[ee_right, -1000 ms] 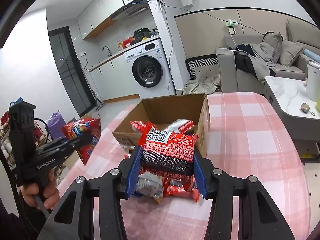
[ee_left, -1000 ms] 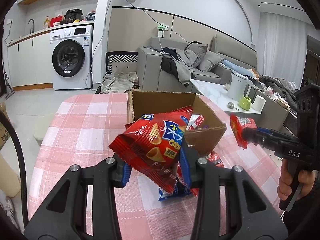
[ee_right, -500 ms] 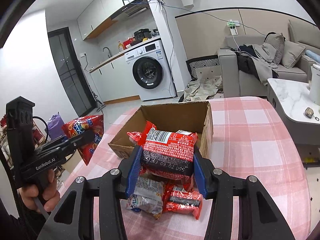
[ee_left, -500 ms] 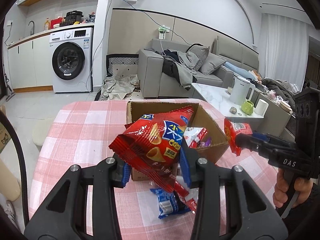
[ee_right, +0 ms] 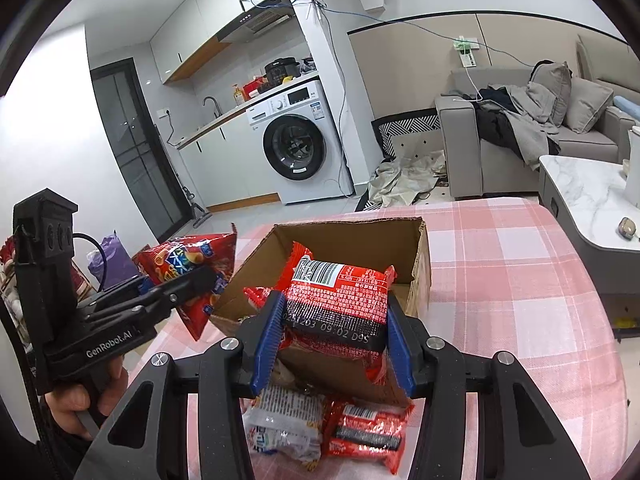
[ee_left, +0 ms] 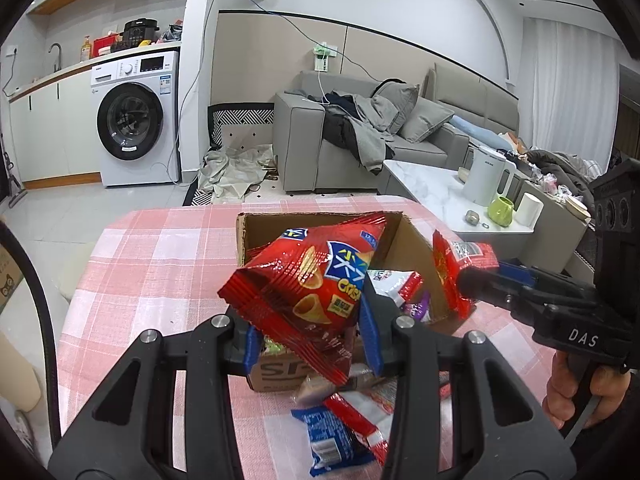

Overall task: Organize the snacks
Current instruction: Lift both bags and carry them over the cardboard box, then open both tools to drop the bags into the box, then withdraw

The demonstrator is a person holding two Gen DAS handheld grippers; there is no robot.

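My left gripper [ee_left: 312, 344] is shut on a red chip bag [ee_left: 312, 280] and holds it over the near edge of the open cardboard box [ee_left: 416, 256]. It also shows at the left of the right wrist view [ee_right: 192, 276]. My right gripper [ee_right: 332, 340] is shut on a red and black snack pack [ee_right: 340, 300], held above the box's near rim [ee_right: 352, 228]. It shows at the right of the left wrist view [ee_left: 460, 280]. Snack packs lie inside the box [ee_left: 396, 280].
Loose snack packs lie on the pink checked tablecloth [ee_right: 520, 280] in front of the box: a blue one [ee_left: 328, 440], a grey one [ee_right: 284, 420] and a red one [ee_right: 368, 432]. A marble side table [ee_left: 440, 196] with a kettle stands beyond the table's right edge.
Both grippers have moved forward with their packs, from in front of the box to over its near edge. The loose packs on the cloth now lie below and behind the fingers.
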